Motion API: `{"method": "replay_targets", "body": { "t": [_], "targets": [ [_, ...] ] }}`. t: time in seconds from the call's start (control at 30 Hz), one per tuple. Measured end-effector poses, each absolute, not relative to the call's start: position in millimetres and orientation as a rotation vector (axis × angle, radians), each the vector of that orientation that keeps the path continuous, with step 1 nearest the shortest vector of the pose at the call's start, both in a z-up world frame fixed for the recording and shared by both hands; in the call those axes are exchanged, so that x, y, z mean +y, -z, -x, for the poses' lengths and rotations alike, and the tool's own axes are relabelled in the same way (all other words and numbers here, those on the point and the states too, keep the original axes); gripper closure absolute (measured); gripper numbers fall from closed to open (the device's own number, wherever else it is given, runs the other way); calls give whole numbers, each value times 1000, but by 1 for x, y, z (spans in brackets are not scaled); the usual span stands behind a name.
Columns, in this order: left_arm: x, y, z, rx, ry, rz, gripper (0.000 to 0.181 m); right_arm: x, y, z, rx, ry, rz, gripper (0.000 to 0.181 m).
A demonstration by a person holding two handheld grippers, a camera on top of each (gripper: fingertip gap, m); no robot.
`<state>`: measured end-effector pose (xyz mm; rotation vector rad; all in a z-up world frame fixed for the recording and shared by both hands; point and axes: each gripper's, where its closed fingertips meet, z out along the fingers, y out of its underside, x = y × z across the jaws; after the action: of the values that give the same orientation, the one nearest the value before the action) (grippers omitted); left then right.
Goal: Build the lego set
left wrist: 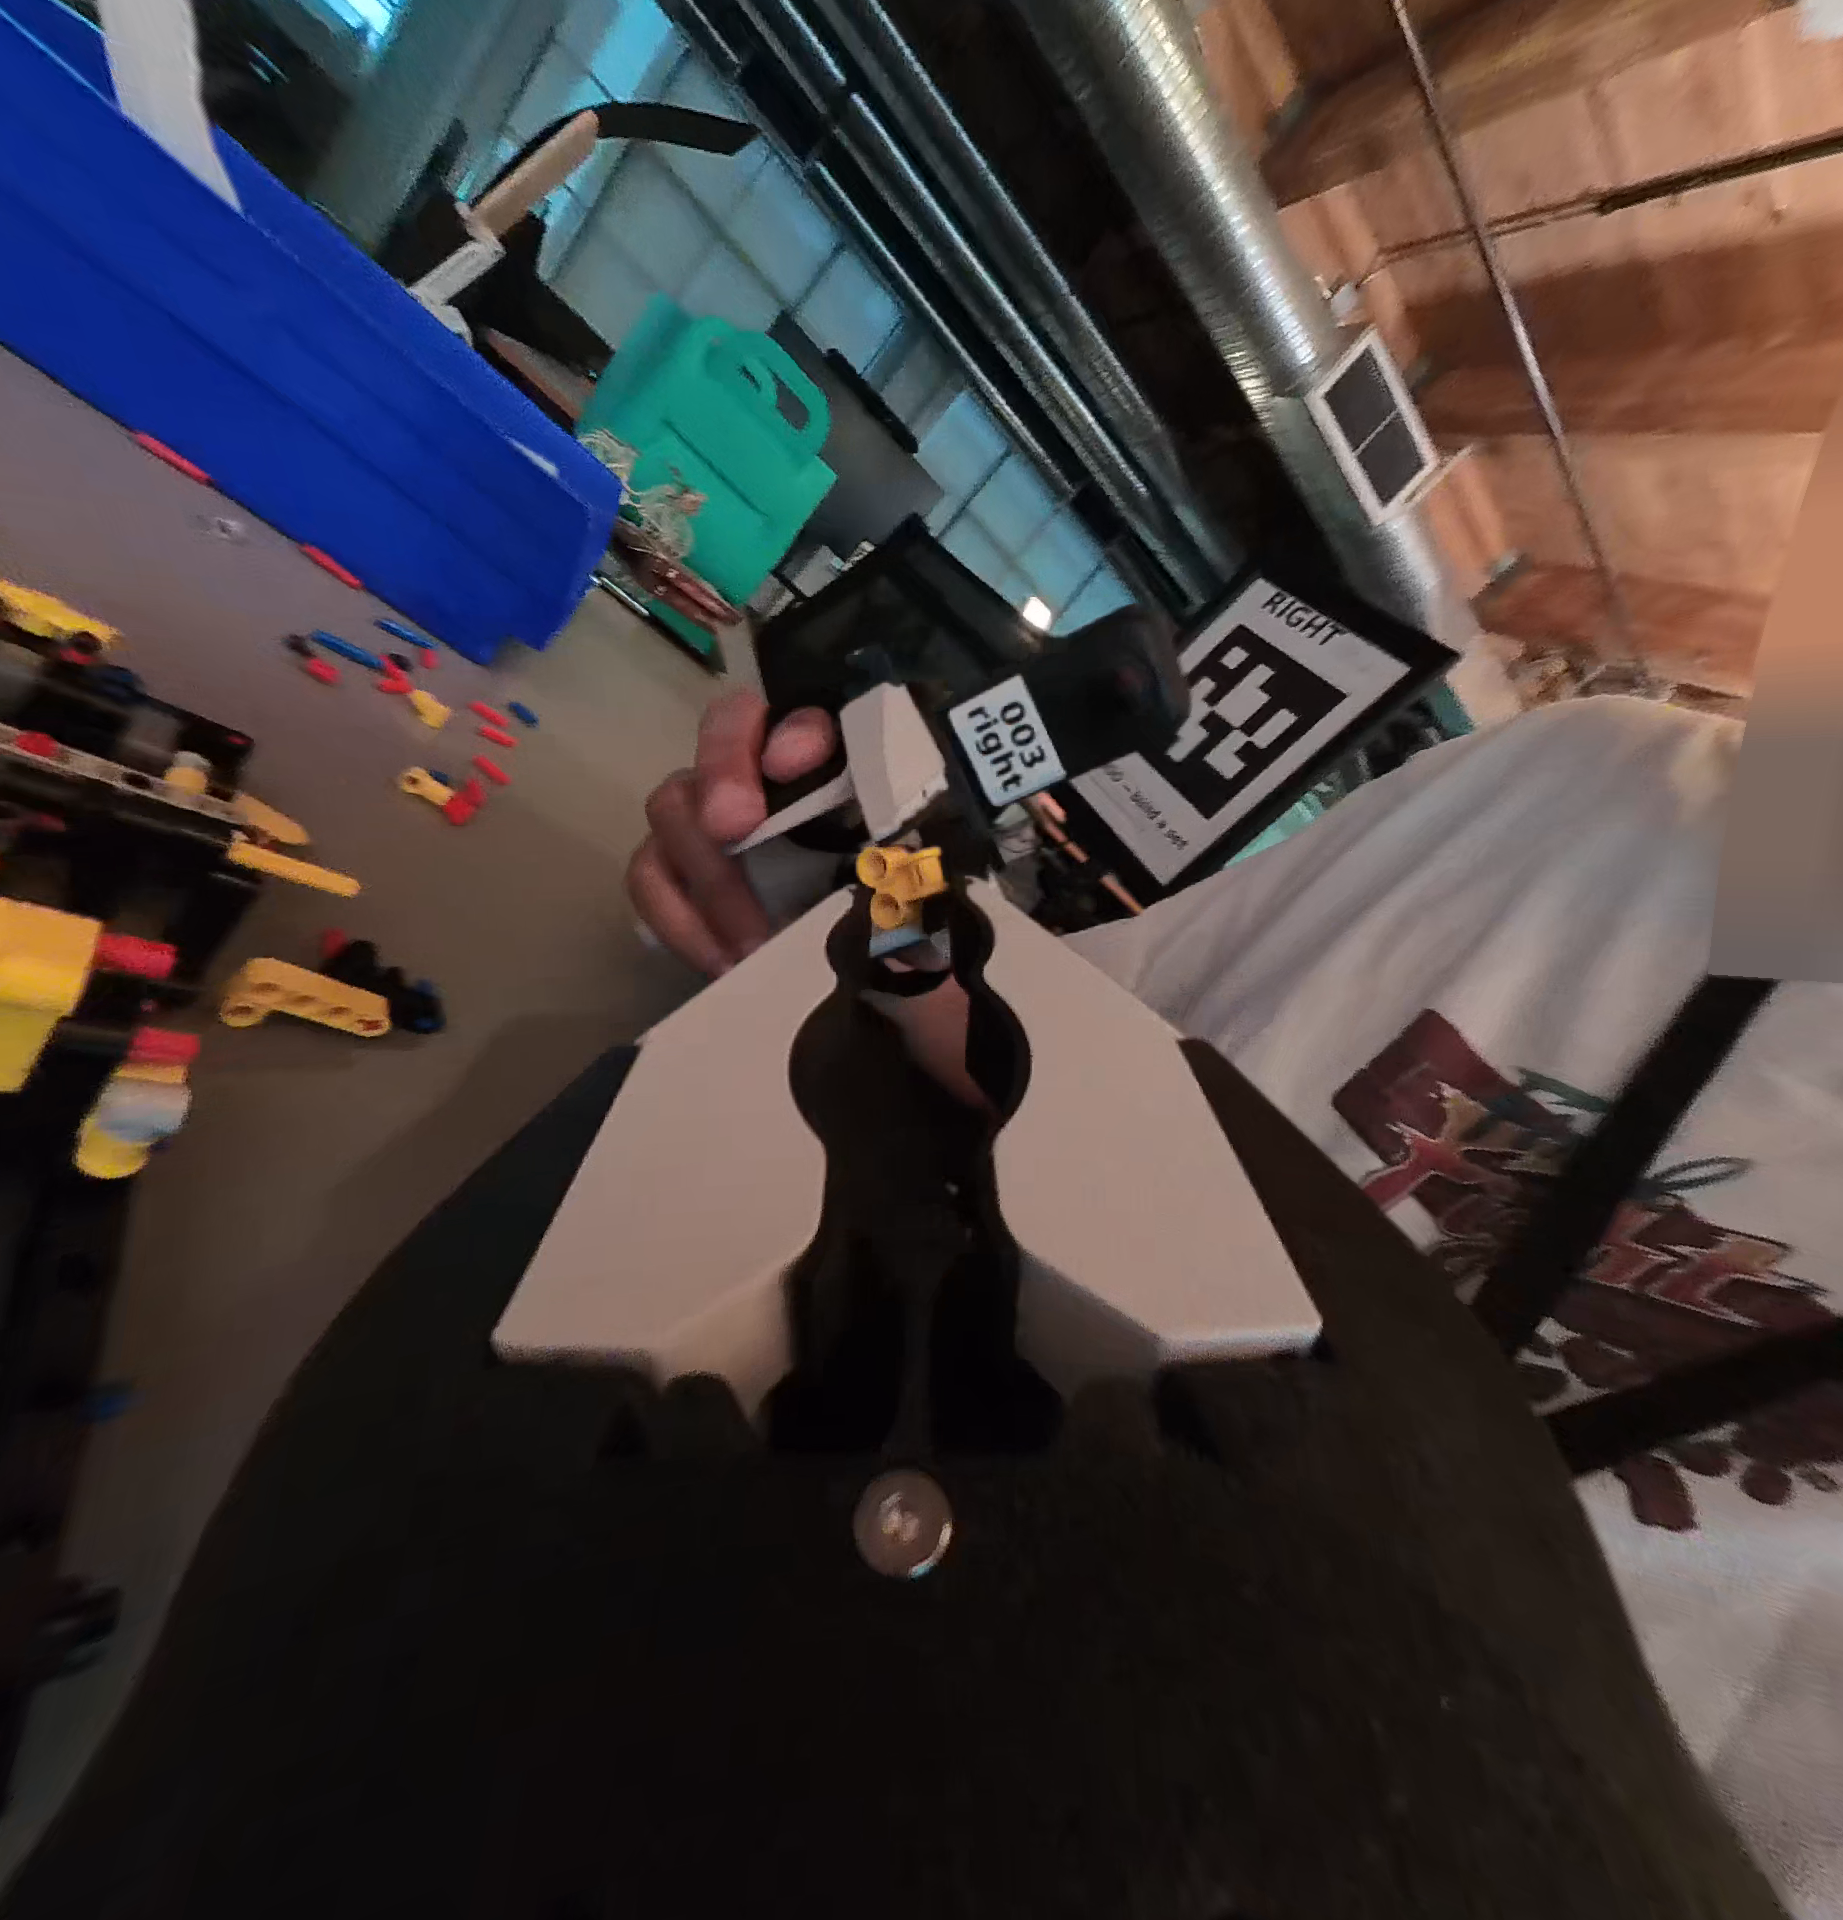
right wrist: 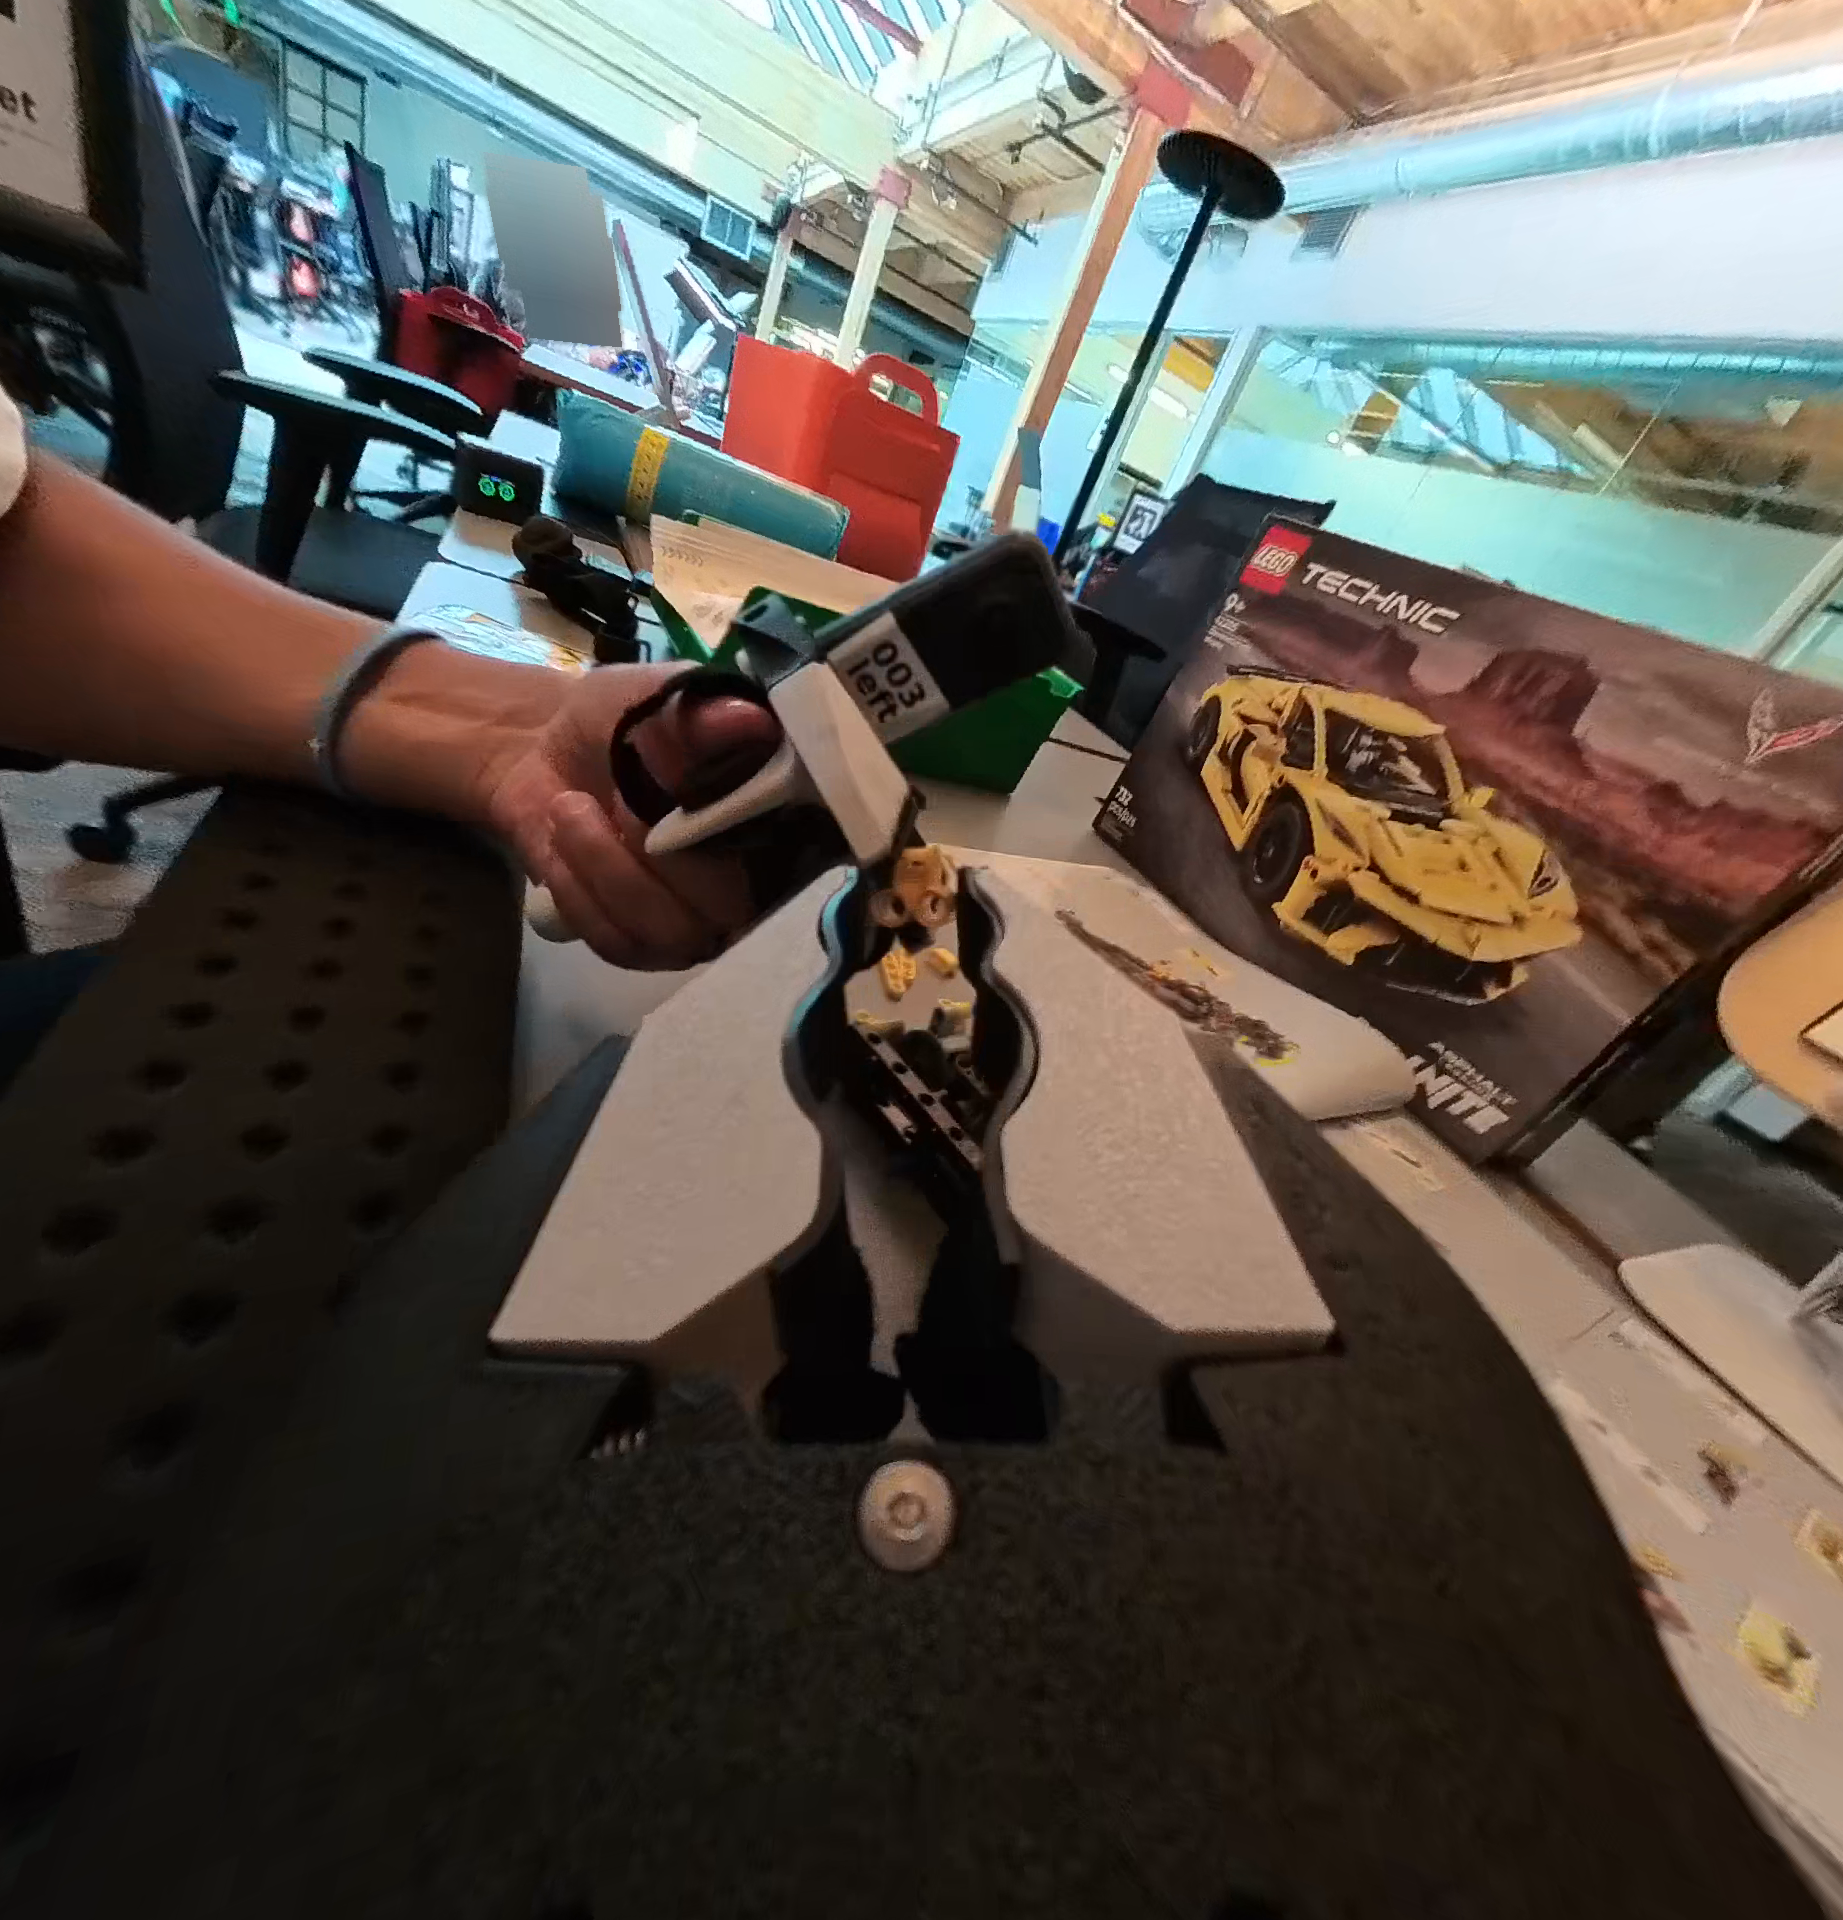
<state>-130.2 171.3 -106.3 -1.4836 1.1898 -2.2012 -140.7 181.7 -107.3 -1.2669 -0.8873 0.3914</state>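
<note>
My left gripper (left wrist: 906, 925) is shut on a small yellow connector piece (left wrist: 901, 881) with a blue-grey part at its base, held up in the air. My right gripper (right wrist: 912, 894) meets it tip to tip and closes on the same yellow piece (right wrist: 917, 883). Each gripper, held by a hand, shows in the other's view: the right (left wrist: 896, 836) and the left (right wrist: 891, 852). The partly built black and yellow car (left wrist: 55, 821) lies on the grey table (left wrist: 397, 1091) at the left.
Loose red, blue and yellow pieces (left wrist: 418, 707) lie near a blue bin (left wrist: 273, 364). A yellow beam with black pins (left wrist: 314, 1000) lies by the car. The set's box (right wrist: 1468, 831) stands at the right, behind a white tray (right wrist: 1301, 1039). A green bin (right wrist: 979, 727) sits behind. The grippers are tip to tip, or close to it.
</note>
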Motion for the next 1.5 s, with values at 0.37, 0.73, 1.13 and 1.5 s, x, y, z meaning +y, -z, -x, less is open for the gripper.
{"method": "replay_targets", "body": {
  "t": [0.37, 0.73, 1.13, 1.5],
  "targets": [
    [230, 157, 113, 1406, 628, 1278, 167, 209, 143, 127, -487, -941, 1765, 152],
    [222, 142, 109, 1389, 329, 1052, 168, 217, 142, 119, -331, -1083, 1779, 169],
    [215, 138, 108, 1387, 259, 967, 167, 214, 136, 119, -242, -1292, 1751, 174],
    [190, 123, 115, 1259, 1571, 1442, 156, 197, 119, 116, -184, -1685, 1655, 176]
  ]
}}
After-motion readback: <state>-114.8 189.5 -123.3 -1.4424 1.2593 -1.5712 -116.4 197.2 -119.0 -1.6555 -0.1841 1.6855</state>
